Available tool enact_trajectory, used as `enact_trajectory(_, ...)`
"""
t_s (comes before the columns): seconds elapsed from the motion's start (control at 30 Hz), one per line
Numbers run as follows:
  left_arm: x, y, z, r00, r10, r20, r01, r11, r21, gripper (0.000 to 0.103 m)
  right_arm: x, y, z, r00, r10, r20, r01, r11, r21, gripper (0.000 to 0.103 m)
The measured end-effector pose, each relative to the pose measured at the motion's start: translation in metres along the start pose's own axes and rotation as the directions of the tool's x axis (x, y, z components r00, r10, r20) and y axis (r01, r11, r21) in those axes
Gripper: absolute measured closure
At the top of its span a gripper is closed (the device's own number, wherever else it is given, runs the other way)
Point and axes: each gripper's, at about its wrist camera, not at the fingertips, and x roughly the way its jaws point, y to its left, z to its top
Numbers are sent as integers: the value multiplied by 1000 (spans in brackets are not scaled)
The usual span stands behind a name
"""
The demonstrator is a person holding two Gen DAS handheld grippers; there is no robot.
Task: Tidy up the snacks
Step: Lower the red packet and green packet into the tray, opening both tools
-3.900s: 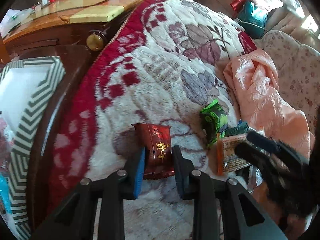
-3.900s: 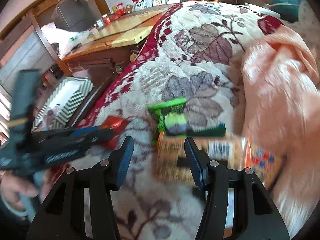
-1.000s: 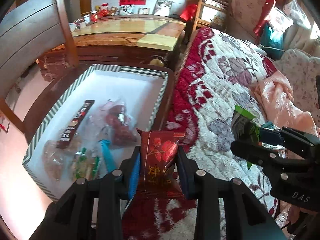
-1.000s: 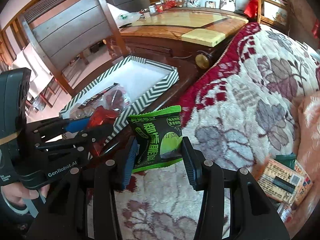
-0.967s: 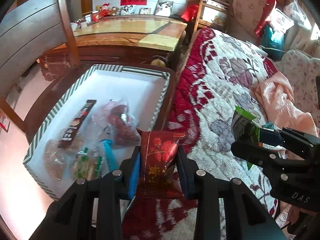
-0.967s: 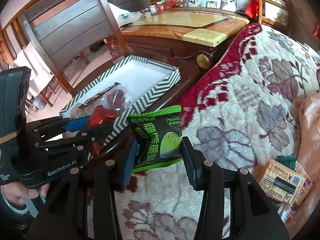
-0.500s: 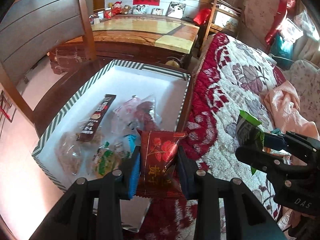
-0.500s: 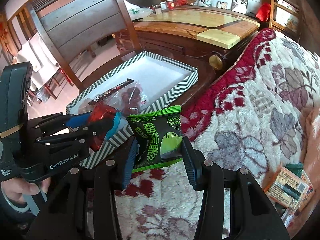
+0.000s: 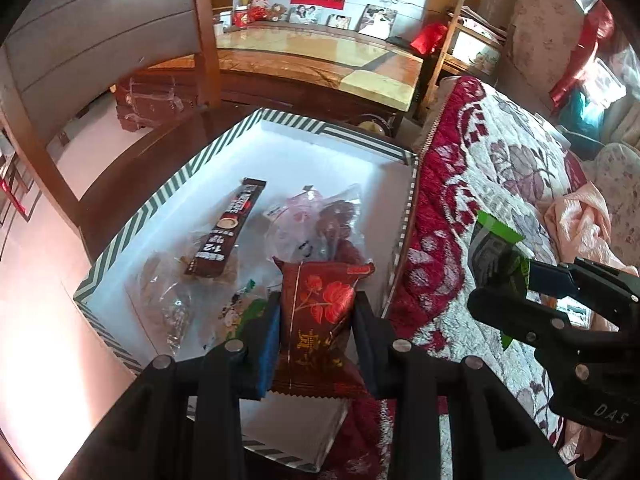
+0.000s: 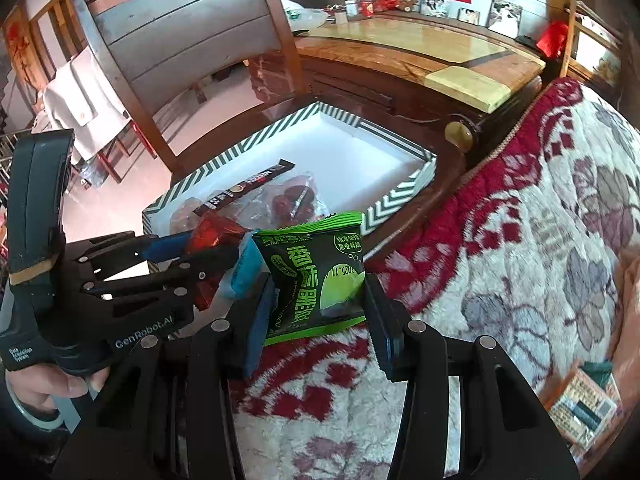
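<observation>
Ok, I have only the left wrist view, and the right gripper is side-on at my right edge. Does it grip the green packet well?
Observer: Yes. In the right wrist view both pads of the right gripper press on the sides of the green packet. The packet stands upright with its printed face to the camera.
Operator: Are other snacks waiting on the blanket?
Observer: At least one. An orange packet with a barcode lies on the blanket near the lower right edge.
Operator: And what holds my gripper?
Observer: A hand wraps the handle of the left gripper, which has the red packet between its jaws.
</observation>
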Motion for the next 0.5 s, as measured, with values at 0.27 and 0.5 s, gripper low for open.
enact_trajectory(0.27, 5, 25, 2, 1000, 17, -5, -17, 997, -69, 67, 25, 12, 22, 999, 19, -29, -20, 999, -40, 59)
enact_trajectory(0.5, 13, 43, 3, 999, 28, -17, -30, 993, -110, 67, 59, 26, 43, 997, 37, -72, -43, 996, -84, 59)
